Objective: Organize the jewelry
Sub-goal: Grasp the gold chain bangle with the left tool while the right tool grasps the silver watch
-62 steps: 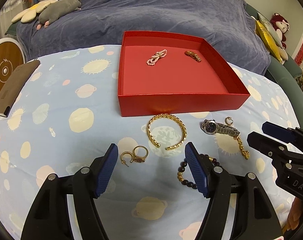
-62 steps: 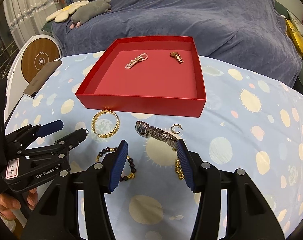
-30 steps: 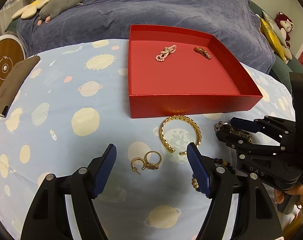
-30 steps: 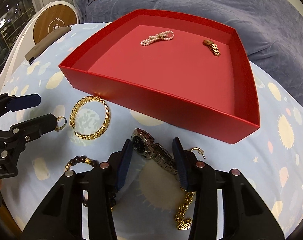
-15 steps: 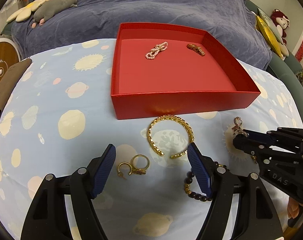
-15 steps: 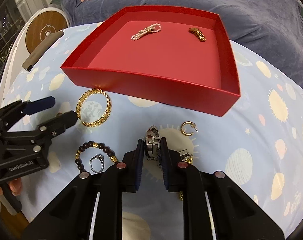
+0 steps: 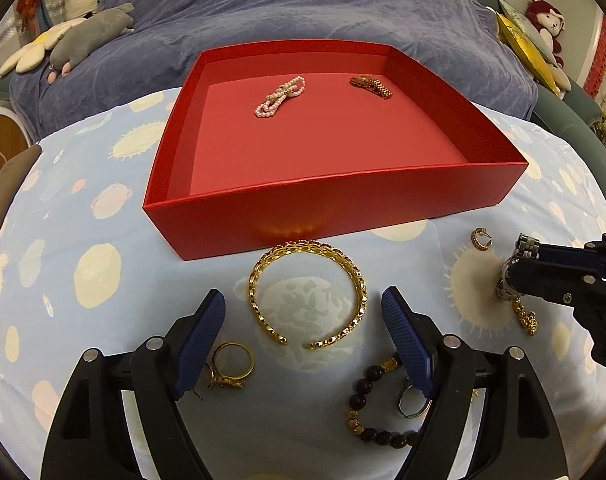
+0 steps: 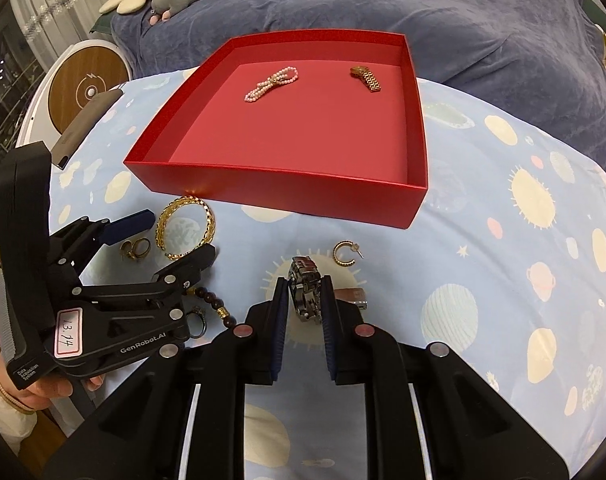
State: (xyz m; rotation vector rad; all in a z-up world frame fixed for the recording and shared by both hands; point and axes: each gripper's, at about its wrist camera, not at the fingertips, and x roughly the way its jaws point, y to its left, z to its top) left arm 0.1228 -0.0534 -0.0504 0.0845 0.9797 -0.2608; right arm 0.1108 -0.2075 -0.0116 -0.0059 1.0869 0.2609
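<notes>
My right gripper [image 8: 305,292] is shut on a silver watch [image 8: 305,280], held a little above the cloth; the same watch [image 7: 525,244] shows at the right edge of the left wrist view. My left gripper [image 7: 303,300] is open and low over the cloth. Its fingers stand on either side of a gold bangle [image 7: 255,292] without touching it. The red box [image 7: 343,204] just beyond holds a pearl bracelet [image 7: 281,96] and a gold strap piece [image 7: 371,85]. Gold rings [image 7: 233,364], a dark bead bracelet [image 7: 367,400], a hoop earring [image 8: 343,254] and a gold chain [image 7: 527,316] lie loose.
A blue cloth with planets [image 8: 503,280] covers the table. A grey case [image 8: 83,124] lies at its left edge, by a round wood-and-white device [image 8: 89,88]. Behind the box is a bed with a blue blanket [image 7: 303,8] and plush toys.
The right gripper closed on the watch and raised it off the cloth. The left gripper moved forward and down, so the bangle now sits between its fingers.
</notes>
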